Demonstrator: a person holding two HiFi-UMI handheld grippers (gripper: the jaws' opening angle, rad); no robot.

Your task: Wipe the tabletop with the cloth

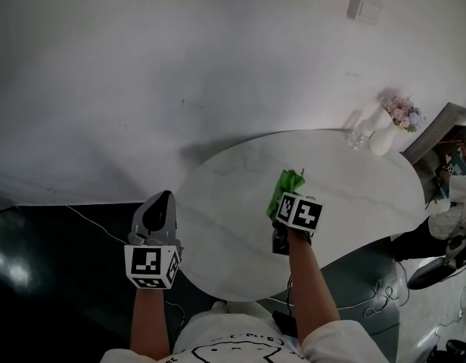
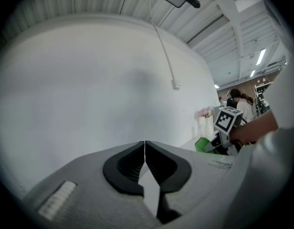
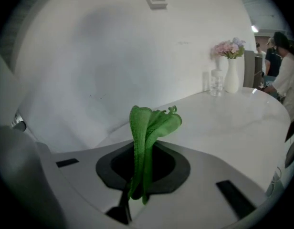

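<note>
A green cloth [image 1: 287, 183] hangs over the white oval tabletop [image 1: 354, 195], pinched in my right gripper [image 1: 281, 210]. In the right gripper view the jaws are shut on the cloth [image 3: 146, 132], which stands up folded between them above the tabletop [image 3: 223, 123]. My left gripper [image 1: 163, 198] is held off the table's left edge, above the dark floor. Its jaws are shut with nothing between them [image 2: 145, 150]. From the left gripper view I also see the cloth [image 2: 203, 144] and the right gripper's marker cube [image 2: 227, 119] to the right.
A white vase of flowers [image 1: 386, 131] and a clear glass [image 1: 359, 136] stand at the table's far right; both show in the right gripper view as vase [image 3: 231, 78] and glass [image 3: 214, 83]. A white wall rises behind the table. People stand at the far right [image 3: 285, 75].
</note>
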